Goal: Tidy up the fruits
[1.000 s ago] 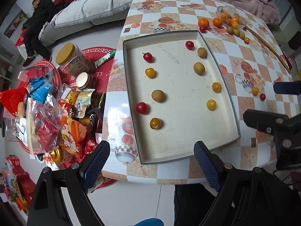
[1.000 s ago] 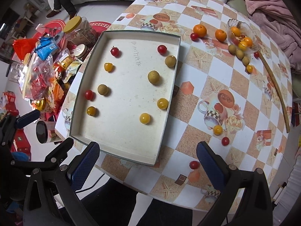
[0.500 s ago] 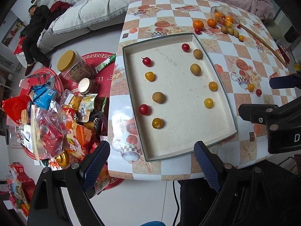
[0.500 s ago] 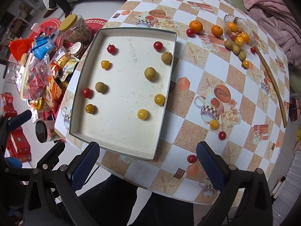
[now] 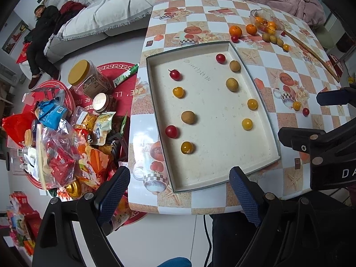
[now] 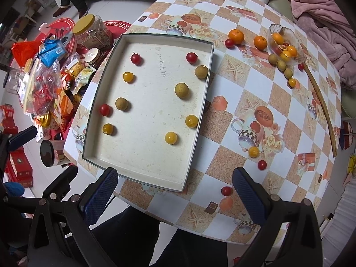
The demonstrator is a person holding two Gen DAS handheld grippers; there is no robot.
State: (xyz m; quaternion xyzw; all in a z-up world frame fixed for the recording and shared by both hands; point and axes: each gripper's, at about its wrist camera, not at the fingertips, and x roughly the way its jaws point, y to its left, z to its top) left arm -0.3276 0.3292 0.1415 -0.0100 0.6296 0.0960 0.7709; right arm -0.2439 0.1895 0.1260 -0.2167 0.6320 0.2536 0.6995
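**Fruits in the tray, both tools held high**

The big white tray sits on the checkered counter, and I'll tell where things are from it, going left to right.

Left of the tray, down on the floor, there is a pile of snack bags and a jar with a yellow lid.

The left tool hangs above the near edge of the tray. It is released, its blue pads wide apart, with nothing between them.

Inside the tray, along its left side, sit two red cherry tomatoes, two yellow tomatoes and one round brown fruit. Along its right side sit another red tomato, two more brown fruits and two more yellow ones.

The right tool hangs above the tray's near right corner. It is released too, and holds nothing.

Right of the tray, fruits lie loose on the counter: a red tomato near the right tool's pad, then a yellow one and a red one close together.

Beyond the tray's far right corner are two oranges with a red tomato beside them, and a glass bowl full of small fruits. A few brown fruits lie just beside the bowl. A long wooden stick lies right of all that.
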